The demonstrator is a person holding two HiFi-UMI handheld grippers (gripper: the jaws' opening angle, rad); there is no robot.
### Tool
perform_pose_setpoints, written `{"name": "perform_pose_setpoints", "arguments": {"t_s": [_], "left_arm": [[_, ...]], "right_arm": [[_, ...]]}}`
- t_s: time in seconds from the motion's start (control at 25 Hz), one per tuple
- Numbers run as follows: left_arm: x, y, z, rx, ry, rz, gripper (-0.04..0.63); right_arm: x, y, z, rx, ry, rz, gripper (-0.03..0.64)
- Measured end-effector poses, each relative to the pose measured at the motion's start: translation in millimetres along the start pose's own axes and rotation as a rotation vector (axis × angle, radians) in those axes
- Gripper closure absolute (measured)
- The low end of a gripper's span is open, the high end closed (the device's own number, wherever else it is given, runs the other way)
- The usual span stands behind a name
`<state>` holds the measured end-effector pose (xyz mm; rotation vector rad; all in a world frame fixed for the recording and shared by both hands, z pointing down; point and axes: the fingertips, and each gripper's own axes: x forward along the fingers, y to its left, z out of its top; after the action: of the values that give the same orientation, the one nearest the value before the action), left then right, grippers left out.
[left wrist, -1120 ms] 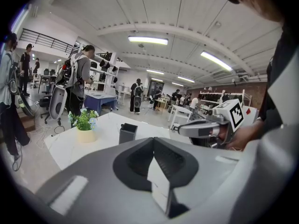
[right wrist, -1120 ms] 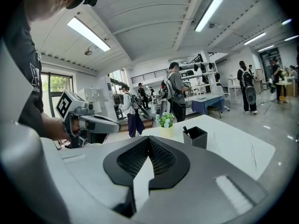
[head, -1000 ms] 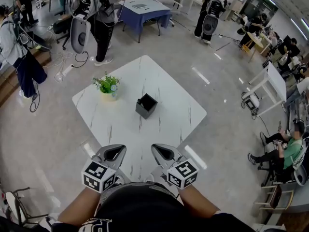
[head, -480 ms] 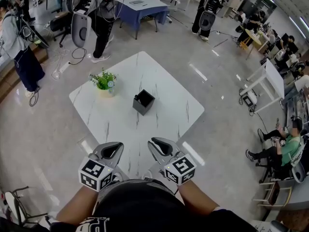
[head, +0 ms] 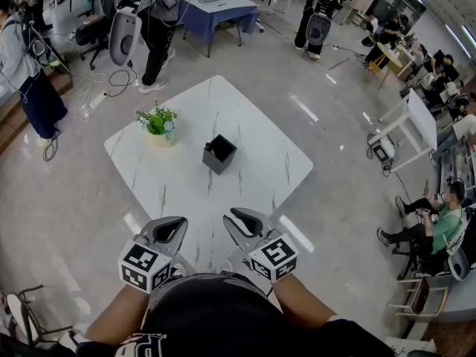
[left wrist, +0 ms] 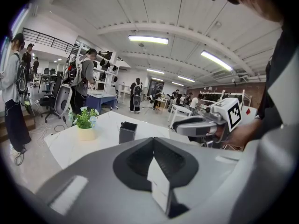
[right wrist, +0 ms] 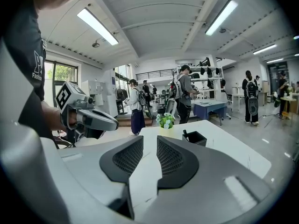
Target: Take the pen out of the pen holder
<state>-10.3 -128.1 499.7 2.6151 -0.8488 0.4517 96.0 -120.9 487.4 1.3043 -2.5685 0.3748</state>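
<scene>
I hold both grippers low in front of me at the near corner of the white marble bench, neither touching anything. My left gripper has its jaws pressed together, the dark pads meeting with nothing between them. My right gripper has its jaws slightly spread, a narrow gap showing the bench top through it, and it carries nothing.

The black square pen holder stands upright near the middle of the bench, well apart from both grippers. The pen is in it, a dark tip poking up at the holder's edge on the side facing the plant. A small potted plant with green leaves stands near the holder, on its left, apart from it. People stand around the room beyond the bench.
</scene>
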Motion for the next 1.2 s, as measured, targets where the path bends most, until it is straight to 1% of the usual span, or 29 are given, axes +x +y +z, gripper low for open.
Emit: {"name": "perform_pose_setpoints", "arguments": {"t_s": [0.28,0.48,0.68,0.92,1.2], "left_arm": [[-2,-2,0,-0.003,0.001,0.006,0.538],[-4,3,-3,-0.013,-0.003,0.023,0.538],[-7,7,-2,-0.027,-0.006,0.042,0.538],[-10,11,-8,-0.04,0.004,0.062,0.538],[-15,22,-23,-0.07,0.031,0.11,0.538]], "right_arm": [[1,-4,3,-0.005,-0.007,-0.008,0.549],[11,-9,4,-0.052,0.005,-0.016,0.549],[25,-16,19,-0.082,-0.011,-0.013,0.549],[56,-42,15,-0.106,0.027,-0.03,0.549],[93,-79,4,-0.117,0.07,-0.057,0.549]]}}
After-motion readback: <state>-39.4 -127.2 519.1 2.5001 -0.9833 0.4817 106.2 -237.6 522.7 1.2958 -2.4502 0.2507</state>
